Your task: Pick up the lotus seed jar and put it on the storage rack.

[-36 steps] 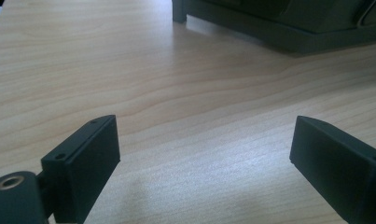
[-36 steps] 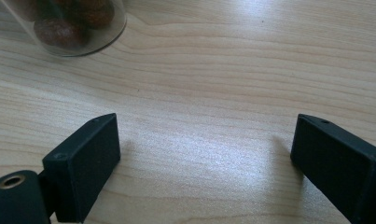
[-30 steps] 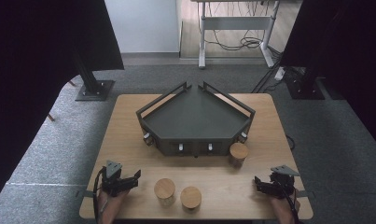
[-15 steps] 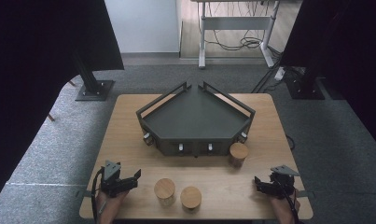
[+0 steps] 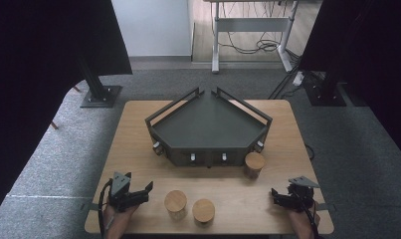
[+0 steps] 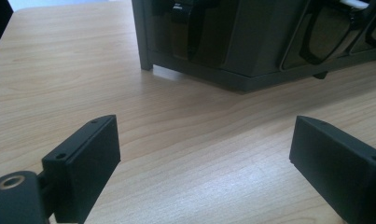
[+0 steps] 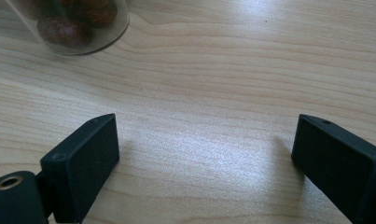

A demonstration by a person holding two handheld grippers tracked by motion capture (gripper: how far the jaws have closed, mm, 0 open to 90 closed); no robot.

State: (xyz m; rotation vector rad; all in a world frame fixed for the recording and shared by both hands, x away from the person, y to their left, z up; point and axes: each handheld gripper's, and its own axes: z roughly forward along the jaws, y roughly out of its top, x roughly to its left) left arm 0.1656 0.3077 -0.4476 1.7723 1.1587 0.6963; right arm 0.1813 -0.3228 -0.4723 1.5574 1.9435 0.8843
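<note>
Three glass jars with round wooden lids stand on the wooden table: one [image 5: 175, 201] and a second [image 5: 203, 210] near the front edge, a third [image 5: 254, 163] by the front right corner of the dark angular tray [image 5: 208, 129]. My left gripper [image 5: 147, 191] rests at the front left, open, pointing right toward the nearest jar. In the left gripper view, the left gripper [image 6: 204, 140] has only bare table between its jaws, with the tray's base [image 6: 232, 42] ahead. My right gripper [image 5: 275, 195] [image 7: 204, 135] is open at the front right, a jar of brown contents [image 7: 69, 23] ahead of it.
The tray has raised rails along its back sides and small knobs [image 5: 192, 157] on its front face. Bare wood [image 5: 228, 186] lies between the tray and the front jars. Grey carpet, black stands and a desk frame surround the table.
</note>
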